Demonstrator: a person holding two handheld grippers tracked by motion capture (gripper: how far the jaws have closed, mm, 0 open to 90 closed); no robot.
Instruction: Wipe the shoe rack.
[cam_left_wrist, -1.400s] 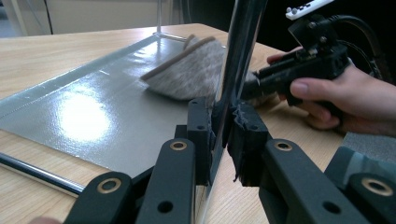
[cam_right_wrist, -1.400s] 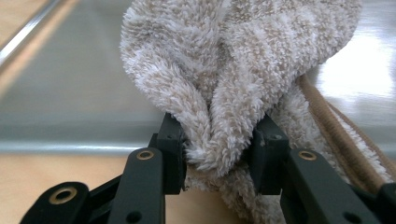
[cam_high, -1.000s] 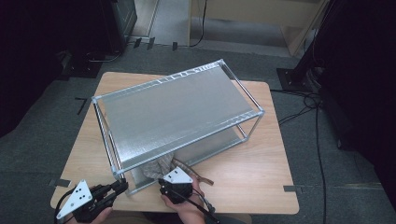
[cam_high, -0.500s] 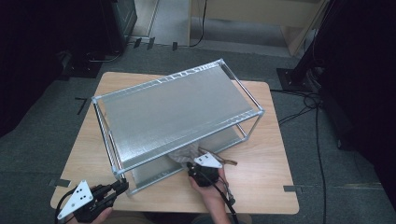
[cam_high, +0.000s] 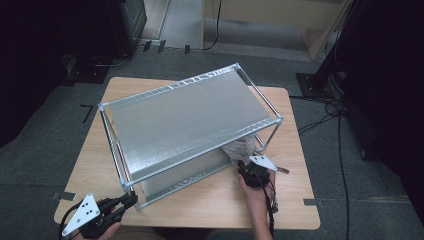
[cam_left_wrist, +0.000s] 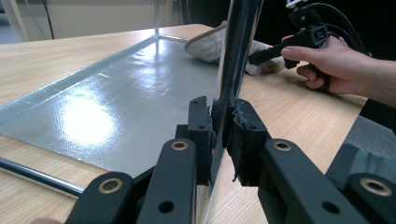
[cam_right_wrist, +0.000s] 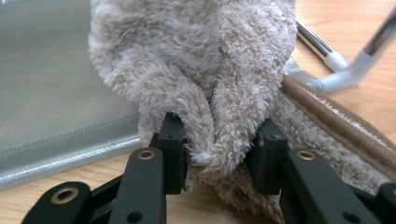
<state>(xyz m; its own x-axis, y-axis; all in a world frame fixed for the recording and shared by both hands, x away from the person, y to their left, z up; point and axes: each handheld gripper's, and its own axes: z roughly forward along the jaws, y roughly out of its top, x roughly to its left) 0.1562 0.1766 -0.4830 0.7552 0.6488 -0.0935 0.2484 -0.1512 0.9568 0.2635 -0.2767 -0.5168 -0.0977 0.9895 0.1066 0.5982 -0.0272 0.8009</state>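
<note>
High view: left tongs (cam_high: 131, 198) clamping rack (cam_high: 190, 120) post, right tongs (cam_high: 244, 169) gripping towel (cam_high: 240, 148) on lower shelf.

Black hand-held gripper (cam_high: 252, 172), brass rivets

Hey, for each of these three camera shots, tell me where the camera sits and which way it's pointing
High view: fixed above the person's side, looking forward and down on the table and metal rack; both hands and forearms enter from the bottom.
Left gripper view: rides the left gripper, looking along its jaws, clamped on the rack's chrome post; the other hand shows farther off.
Right gripper view: rides the right gripper, looking along its jaws, pinching a fluffy beige slipper.
Shared: the slipper at the lower shelf appears in both gripper views.
</note>
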